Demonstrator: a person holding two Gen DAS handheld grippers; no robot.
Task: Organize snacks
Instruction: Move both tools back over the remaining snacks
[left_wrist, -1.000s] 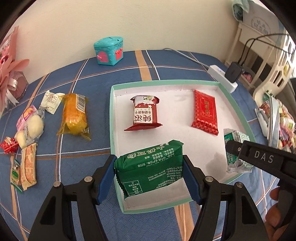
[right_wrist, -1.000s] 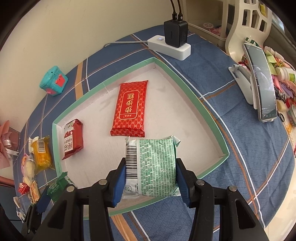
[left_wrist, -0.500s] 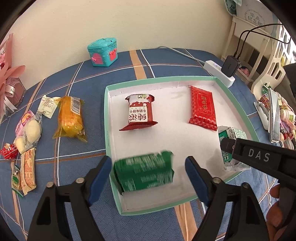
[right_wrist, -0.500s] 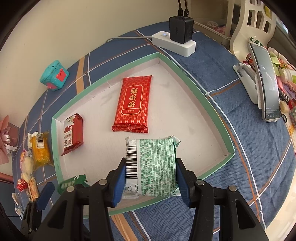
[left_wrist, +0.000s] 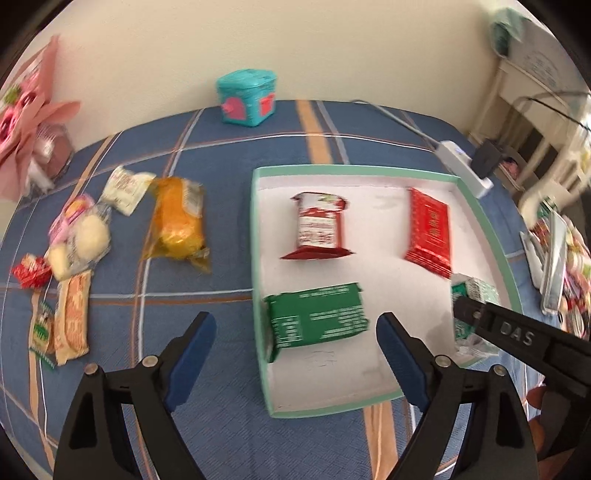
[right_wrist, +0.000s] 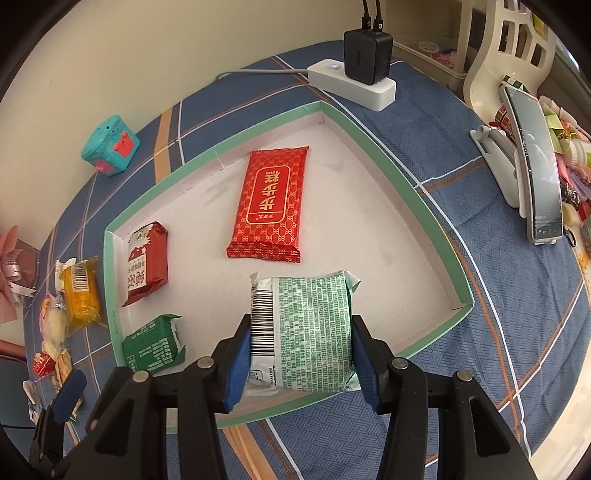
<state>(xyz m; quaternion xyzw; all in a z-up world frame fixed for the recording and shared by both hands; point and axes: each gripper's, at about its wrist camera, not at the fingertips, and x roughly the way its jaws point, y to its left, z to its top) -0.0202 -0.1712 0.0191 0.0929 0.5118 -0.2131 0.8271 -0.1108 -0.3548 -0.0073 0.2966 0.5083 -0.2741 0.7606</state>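
Over the tray (right_wrist: 428, 218), the right gripper (right_wrist: 301, 354) pinches a green-and-white packet (right_wrist: 306, 332); the left gripper (left_wrist: 295, 354) is spread wide and holds nothing.

A dark green packet (left_wrist: 317, 325) lies flat inside the tray near its left wall, beside 2 red packets (right_wrist: 271, 201). More snacks (left_wrist: 177, 221) wait on the blue cloth (left_wrist: 229, 155) at the left, well apart from the tray. The wrappers are thin, glossy film with crimped ends, so the held packet could slide between the smooth blue pads or be crushed if squeezed harder. If released too near the low cardboard wall, it may fall outside the tray.
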